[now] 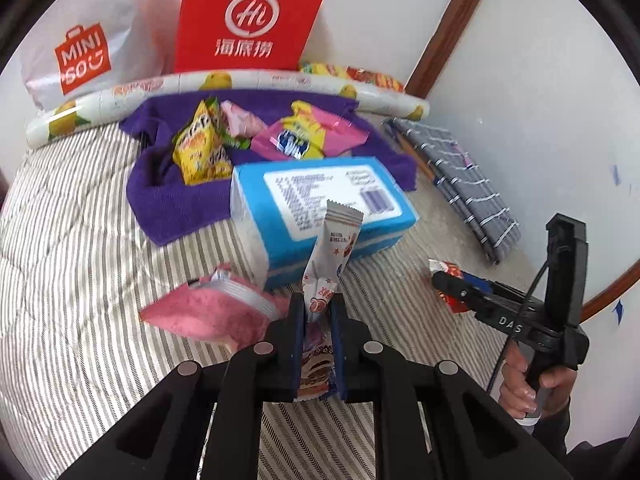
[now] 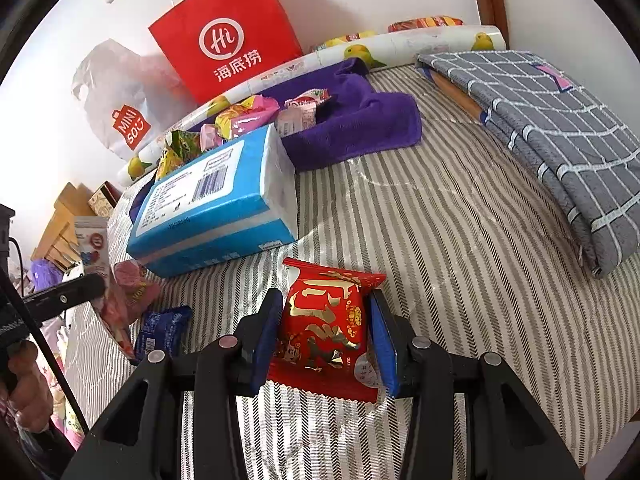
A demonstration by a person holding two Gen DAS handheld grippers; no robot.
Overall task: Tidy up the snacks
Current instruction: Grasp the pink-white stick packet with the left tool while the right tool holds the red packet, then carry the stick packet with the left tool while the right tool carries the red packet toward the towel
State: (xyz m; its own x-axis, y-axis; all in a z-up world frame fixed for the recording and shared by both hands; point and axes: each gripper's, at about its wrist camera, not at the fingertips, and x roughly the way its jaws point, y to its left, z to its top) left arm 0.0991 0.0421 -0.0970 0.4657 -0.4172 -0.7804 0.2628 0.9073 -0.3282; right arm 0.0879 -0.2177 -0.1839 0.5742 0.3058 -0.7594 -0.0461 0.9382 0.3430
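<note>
Snacks lie scattered over a striped bedcover (image 1: pixel 72 280), and in the left wrist view one of them, a slim white wafer packet (image 1: pixel 326 280), stands nearly upright between the pads of the left gripper (image 1: pixel 316 320), which is pinched close on its lower half. At eleven o'clock from it a purple towel (image 1: pixel 168 200) carries a heap of yellow and pink sweets (image 1: pixel 204 148); a blue tissue pack (image 1: pixel 320 208) sits at twelve, a pink pouch (image 1: pixel 208 312) at nine, touching the gripper's left finger. At three o'clock the right gripper (image 1: pixel 448 284) holds something red. Behind, a white bag reads "MINISO" (image 1: pixel 82 60) and a red paper bag (image 1: pixel 248 16) shows "Hi" in a circle over Chinese characters. In the right wrist view the right gripper (image 2: pixel 326 336) is closed about halfway onto a red snack packet (image 2: pixel 324 328) with gold Chinese lettering, pads pressing its two sides. The towel pile (image 2: pixel 352 120) lies at twelve, beyond the tissue pack (image 2: pixel 216 204), whose barcode label is too small to read; a grey checked cloth (image 2: pixel 540 120) is at two. To do the step well, I judge each packet should be carried high over the tissue pack and released low onto the towel, so the pile stays together.
</note>
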